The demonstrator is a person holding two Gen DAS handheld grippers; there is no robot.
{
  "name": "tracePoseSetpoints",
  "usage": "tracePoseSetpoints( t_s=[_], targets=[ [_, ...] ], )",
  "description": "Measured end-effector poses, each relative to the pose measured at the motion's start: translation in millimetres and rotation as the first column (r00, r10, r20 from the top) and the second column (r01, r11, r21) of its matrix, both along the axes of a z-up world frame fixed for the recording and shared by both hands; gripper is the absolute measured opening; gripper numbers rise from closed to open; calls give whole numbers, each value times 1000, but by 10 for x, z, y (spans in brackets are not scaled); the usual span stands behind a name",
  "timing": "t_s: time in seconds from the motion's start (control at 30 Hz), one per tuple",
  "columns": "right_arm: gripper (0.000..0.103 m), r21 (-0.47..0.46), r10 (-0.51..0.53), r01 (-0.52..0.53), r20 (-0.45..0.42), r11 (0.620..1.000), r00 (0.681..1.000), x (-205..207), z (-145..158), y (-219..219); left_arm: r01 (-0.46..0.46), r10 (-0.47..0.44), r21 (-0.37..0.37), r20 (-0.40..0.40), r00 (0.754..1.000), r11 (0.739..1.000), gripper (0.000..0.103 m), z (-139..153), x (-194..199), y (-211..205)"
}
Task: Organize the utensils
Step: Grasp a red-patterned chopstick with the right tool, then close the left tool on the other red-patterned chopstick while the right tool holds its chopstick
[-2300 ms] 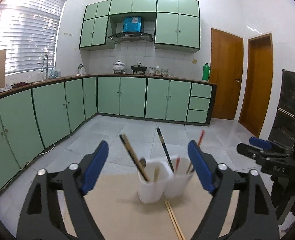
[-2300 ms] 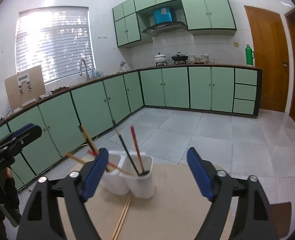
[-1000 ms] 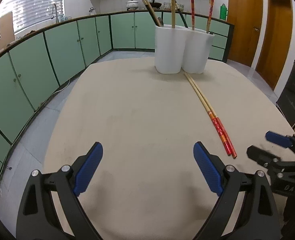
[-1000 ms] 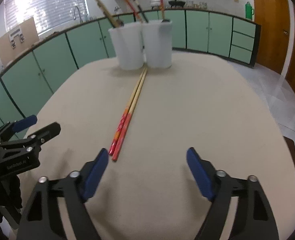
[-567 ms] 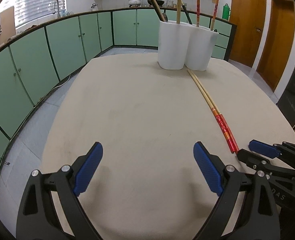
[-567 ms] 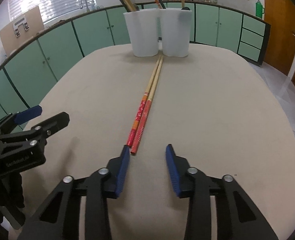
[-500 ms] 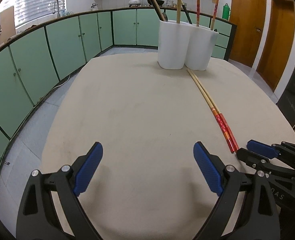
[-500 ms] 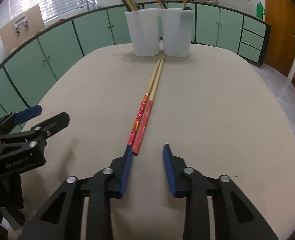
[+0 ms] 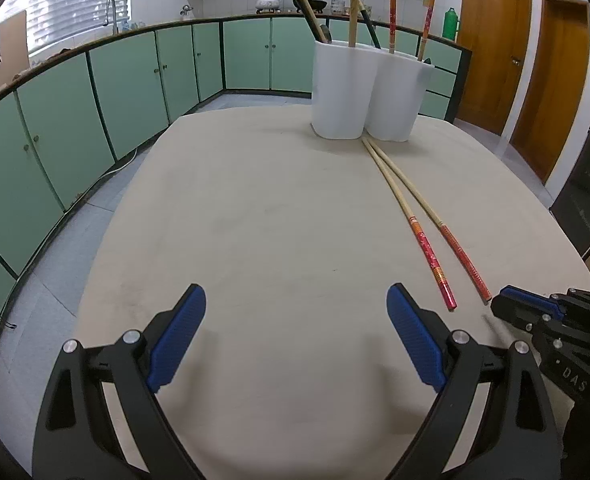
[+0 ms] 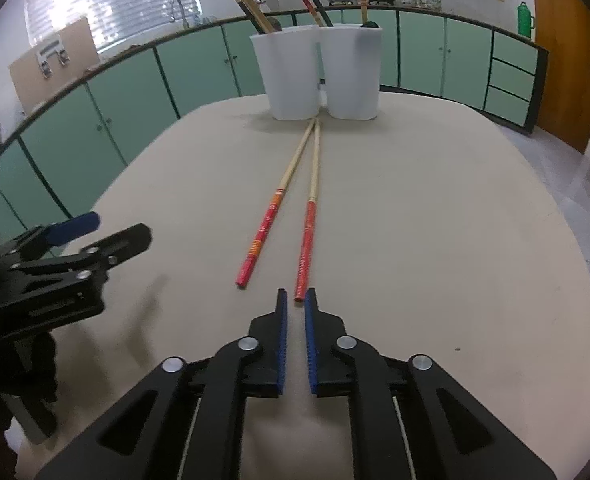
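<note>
Two chopsticks with red handles lie on the beige table [image 10: 435, 216], tips toward a white double utensil holder [image 10: 319, 76] that holds several chopsticks. The left chopstick [image 10: 269, 216] and right chopstick [image 10: 310, 224] have spread apart at their red ends. My right gripper [image 10: 294, 300] is nearly shut, with a narrow gap, and the right chopstick's red end lies just ahead of the tips. My left gripper [image 9: 295, 308] is open and empty over bare table. The pair of chopsticks [image 9: 423, 236] and the holder [image 9: 369, 92] also show in the left wrist view.
The right gripper [image 9: 535, 312] shows at the right edge of the left wrist view; the left gripper [image 10: 75, 248] shows at the left in the right wrist view. Green kitchen cabinets [image 9: 95, 92] surround the table. Wooden doors [image 9: 491, 44] stand at the right.
My right gripper has narrowed to a slit and moved up to the red ends of the chopsticks. The two chopsticks have spread apart. The left gripper has stayed open.
</note>
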State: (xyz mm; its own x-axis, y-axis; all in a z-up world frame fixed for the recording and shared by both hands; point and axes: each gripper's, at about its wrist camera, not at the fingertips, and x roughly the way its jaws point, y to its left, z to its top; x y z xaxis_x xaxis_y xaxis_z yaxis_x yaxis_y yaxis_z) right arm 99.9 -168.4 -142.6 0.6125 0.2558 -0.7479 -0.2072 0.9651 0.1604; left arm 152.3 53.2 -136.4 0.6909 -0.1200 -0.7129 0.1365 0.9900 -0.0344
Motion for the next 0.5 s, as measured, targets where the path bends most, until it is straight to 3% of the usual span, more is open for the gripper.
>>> tracePoseSetpoints(
  t_s=[0.5],
  targets=[
    [13, 11, -25, 25, -25, 1000, 999, 166, -53, 90, 14, -14, -10, -4, 1000, 1000, 89, 3, -9, -57]
  ],
)
